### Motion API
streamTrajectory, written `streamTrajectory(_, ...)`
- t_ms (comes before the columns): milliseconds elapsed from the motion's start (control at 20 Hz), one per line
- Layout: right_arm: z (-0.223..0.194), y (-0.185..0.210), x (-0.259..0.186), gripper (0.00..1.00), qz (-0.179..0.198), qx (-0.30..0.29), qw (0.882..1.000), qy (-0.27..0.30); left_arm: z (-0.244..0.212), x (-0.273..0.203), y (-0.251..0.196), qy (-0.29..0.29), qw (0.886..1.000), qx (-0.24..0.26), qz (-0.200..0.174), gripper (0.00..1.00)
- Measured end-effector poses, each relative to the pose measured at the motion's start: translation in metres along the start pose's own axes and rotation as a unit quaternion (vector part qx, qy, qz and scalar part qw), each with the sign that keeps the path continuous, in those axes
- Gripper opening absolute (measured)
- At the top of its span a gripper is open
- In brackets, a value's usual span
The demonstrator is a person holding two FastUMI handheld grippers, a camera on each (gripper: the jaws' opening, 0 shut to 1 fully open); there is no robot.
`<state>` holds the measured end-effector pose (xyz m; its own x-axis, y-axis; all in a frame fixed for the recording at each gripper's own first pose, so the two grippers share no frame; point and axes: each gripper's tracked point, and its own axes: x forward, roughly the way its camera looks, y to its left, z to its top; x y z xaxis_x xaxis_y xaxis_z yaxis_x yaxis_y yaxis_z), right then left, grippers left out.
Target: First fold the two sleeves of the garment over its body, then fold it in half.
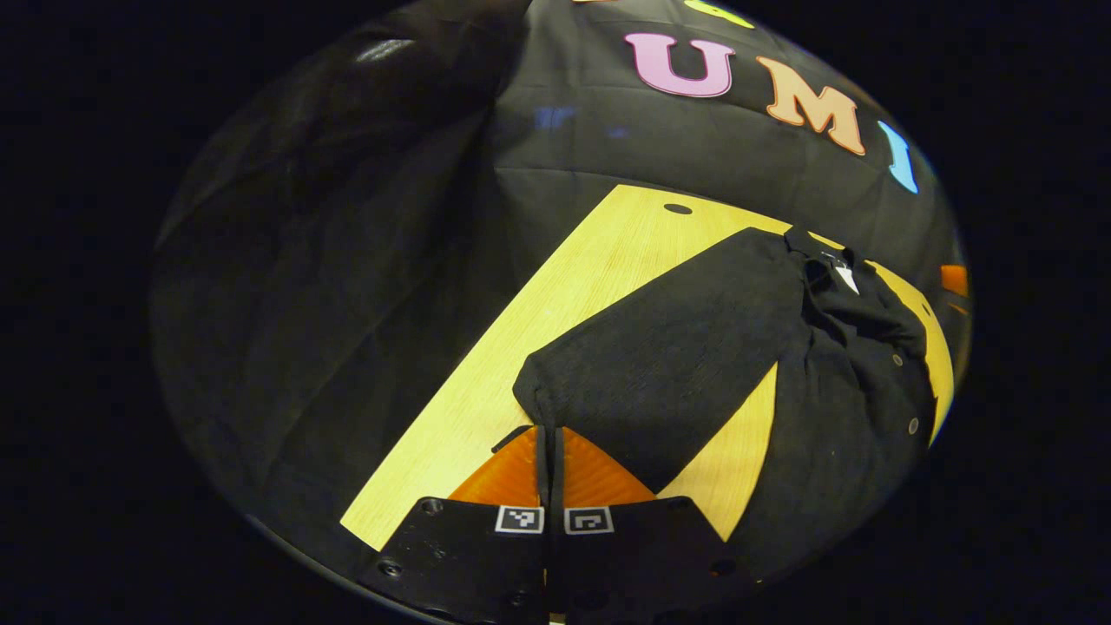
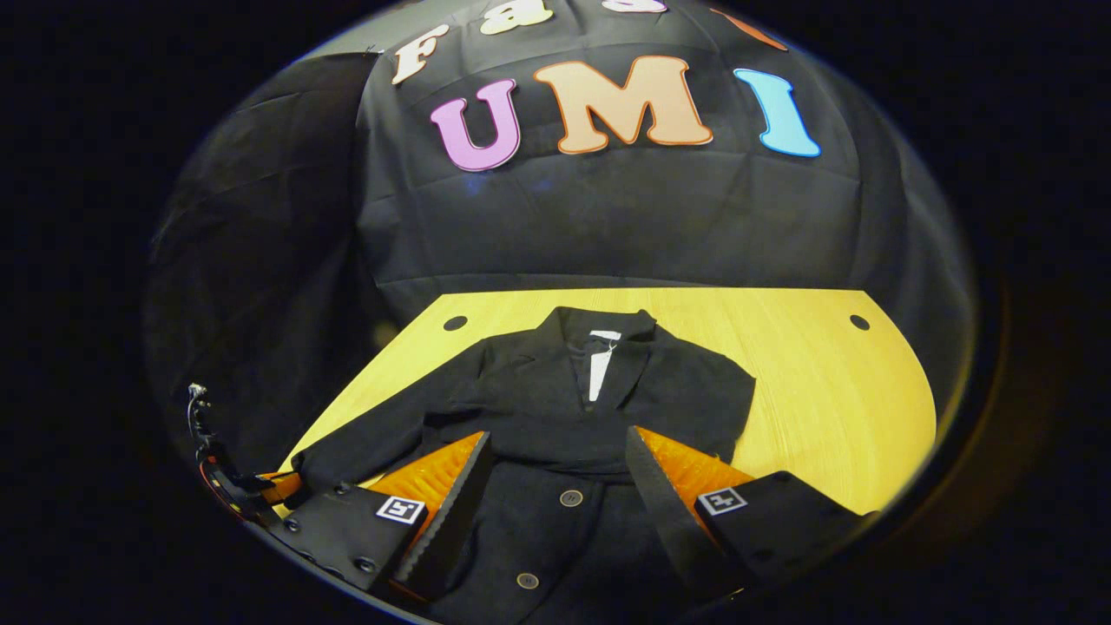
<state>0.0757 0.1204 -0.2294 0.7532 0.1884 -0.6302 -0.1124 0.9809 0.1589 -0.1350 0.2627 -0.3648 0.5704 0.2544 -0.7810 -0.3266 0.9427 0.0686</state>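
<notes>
Now the left claw (image 1: 548, 434), clenched on the jacket's left sleeve (image 1: 660, 365) cuff, must carry it rightward over the body, while the right claw (image 2: 555, 451) hovers released.

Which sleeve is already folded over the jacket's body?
The sleeve under the right claw: it lies folded across the jacket. The other sleeve stretches out over the table, its cuff pinched in the shut left claw.

Both views are looking dim. The yellow bench (image 2: 807, 391) is catching the light brightly, while the black garment (image 2: 555, 399) is losing detail in the dark. Fisheye distortion is bending the bench's edges, and the rims are fading into murk.
</notes>
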Motion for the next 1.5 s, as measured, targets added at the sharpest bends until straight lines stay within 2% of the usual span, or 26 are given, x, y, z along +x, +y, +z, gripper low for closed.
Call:
streamTrajectory(50, 0.004, -0.001, -0.005, 0.93, 0.000, -0.002, 1.000, -0.012, 0.003, -0.002, -0.004, 0.002, 1.000, -0.006, -0.003, 0.00)
streamTrajectory(100, 0.005, -0.002, -0.011, 0.98, 0.001, -0.004, 1.000, -0.023, 0.009, -0.003, -0.006, 0.000, 1.000, -0.009, -0.003, 0.00)
streamTrajectory(350, 0.008, -0.014, -0.032, 0.98, 0.004, -0.008, 0.999, -0.047, 0.061, -0.018, -0.031, -0.043, 0.999, 0.007, -0.016, 0.00)
streamTrajectory(550, 0.003, -0.031, -0.049, 0.98, 0.001, 0.004, 0.998, -0.059, 0.114, -0.031, -0.073, -0.083, 0.995, 0.021, -0.050, 0.00)
streamTrajectory(800, -0.013, -0.060, -0.068, 0.98, -0.013, 0.019, 0.998, -0.061, 0.164, -0.036, -0.138, -0.124, 0.985, 0.072, -0.095, 0.00)
streamTrajectory(1150, -0.032, -0.101, -0.092, 0.98, -0.040, 0.045, 0.996, -0.060, 0.192, -0.030, -0.240, -0.142, 0.969, 0.123, -0.159, 0.00)
streamTrajectory(1250, -0.034, -0.115, -0.100, 1.00, -0.049, 0.049, 0.996, -0.062, 0.192, -0.030, -0.265, -0.141, 0.966, 0.132, -0.173, 0.00)
streamTrajectory(1500, -0.043, -0.141, -0.113, 0.98, -0.066, 0.063, 0.994, -0.061, 0.188, -0.033, -0.329, -0.136, 0.954, 0.162, -0.214, 0.00)
